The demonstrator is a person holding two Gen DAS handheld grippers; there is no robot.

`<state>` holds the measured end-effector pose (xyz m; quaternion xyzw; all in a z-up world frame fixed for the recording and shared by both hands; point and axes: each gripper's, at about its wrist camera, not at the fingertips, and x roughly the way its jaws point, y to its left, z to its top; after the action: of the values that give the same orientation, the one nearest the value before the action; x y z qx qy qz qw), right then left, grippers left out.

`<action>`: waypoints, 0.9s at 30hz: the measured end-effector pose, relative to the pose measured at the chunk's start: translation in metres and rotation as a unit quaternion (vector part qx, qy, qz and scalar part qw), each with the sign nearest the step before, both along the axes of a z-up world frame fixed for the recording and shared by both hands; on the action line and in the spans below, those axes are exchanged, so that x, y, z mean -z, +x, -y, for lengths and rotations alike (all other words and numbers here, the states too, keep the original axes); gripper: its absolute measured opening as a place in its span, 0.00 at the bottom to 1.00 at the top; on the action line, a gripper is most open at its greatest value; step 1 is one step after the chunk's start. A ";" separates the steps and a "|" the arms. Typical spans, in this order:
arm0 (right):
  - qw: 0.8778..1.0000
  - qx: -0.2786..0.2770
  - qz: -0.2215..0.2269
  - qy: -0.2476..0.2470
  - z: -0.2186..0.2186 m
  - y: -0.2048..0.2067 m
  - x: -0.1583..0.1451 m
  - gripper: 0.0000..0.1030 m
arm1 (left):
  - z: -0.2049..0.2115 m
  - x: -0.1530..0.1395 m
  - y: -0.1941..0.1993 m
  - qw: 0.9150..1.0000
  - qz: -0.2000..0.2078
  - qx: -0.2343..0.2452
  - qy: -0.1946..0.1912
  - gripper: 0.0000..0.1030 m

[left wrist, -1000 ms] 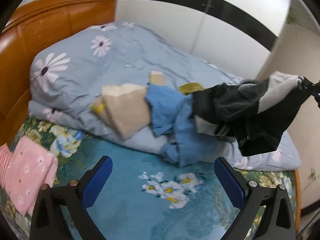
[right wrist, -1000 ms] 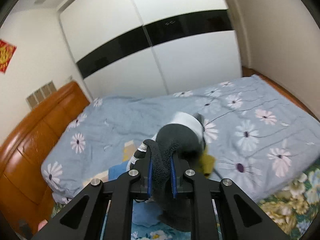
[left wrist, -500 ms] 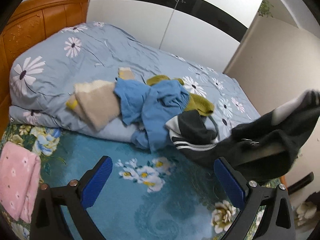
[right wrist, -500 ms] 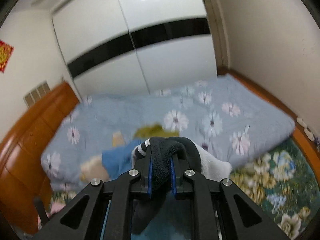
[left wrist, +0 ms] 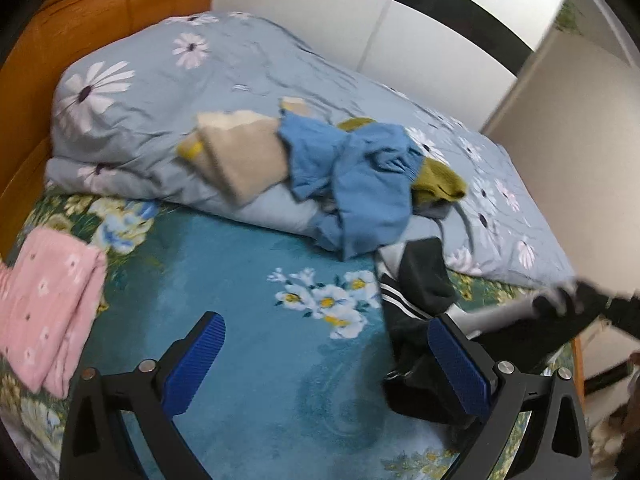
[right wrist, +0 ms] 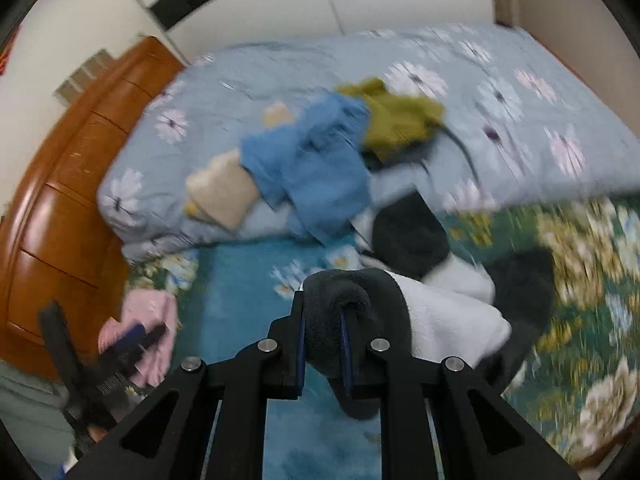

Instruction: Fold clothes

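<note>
Right gripper (right wrist: 323,354) clamped on a bunched edge of the dark fleece garment (left wrist: 424,288), which trails onto the blue floral sheet (left wrist: 248,264) at 3 o'clock of left gripper (left wrist: 326,354), jaws wide apart, holding nothing. Judged soft, thick, light, floppy; a second grip at a hem corner would suit. Unfolded pile (left wrist: 352,176) at 12, folded pink item (left wrist: 44,304) at 9

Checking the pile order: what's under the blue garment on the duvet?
Under the blue garment: an olive-green piece sticks out at its right, a beige one at its left, all on the daisy duvet. Anything else beneath is covered.
</note>
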<state>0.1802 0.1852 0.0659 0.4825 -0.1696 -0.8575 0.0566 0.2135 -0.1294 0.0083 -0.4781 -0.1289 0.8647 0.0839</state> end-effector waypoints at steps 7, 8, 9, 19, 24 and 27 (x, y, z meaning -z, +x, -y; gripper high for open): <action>0.994 -0.031 -0.101 -0.005 0.051 -0.035 -0.065 0.14 | 0.048 -0.022 0.005 0.997 -0.029 -0.066 -0.008 1.00; 0.995 -0.033 -0.095 -0.011 0.056 -0.036 -0.058 0.14 | 0.056 -0.022 0.006 0.997 -0.027 -0.075 -0.008 1.00; 0.996 -0.038 -0.078 -0.013 0.063 -0.036 -0.043 0.14 | 0.063 -0.020 0.008 0.996 -0.025 -0.084 -0.008 1.00; 0.983 -0.089 0.156 -0.035 0.130 -0.002 0.157 0.14 | 0.079 0.026 0.031 0.992 0.047 -0.112 -0.017 1.00; 0.975 -0.104 0.190 -0.042 0.133 0.015 0.190 0.15 | 0.062 0.047 0.032 0.991 0.086 -0.098 -0.026 1.00; 0.977 -0.101 0.179 -0.052 0.116 0.021 0.181 0.20 | 0.047 0.054 0.025 0.991 0.101 -0.083 -0.026 1.00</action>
<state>0.2010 0.0690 -0.1155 0.6392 -0.1712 -0.7371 0.1369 0.2384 -0.1761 -0.0455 -0.5527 -0.1531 0.8191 -0.0141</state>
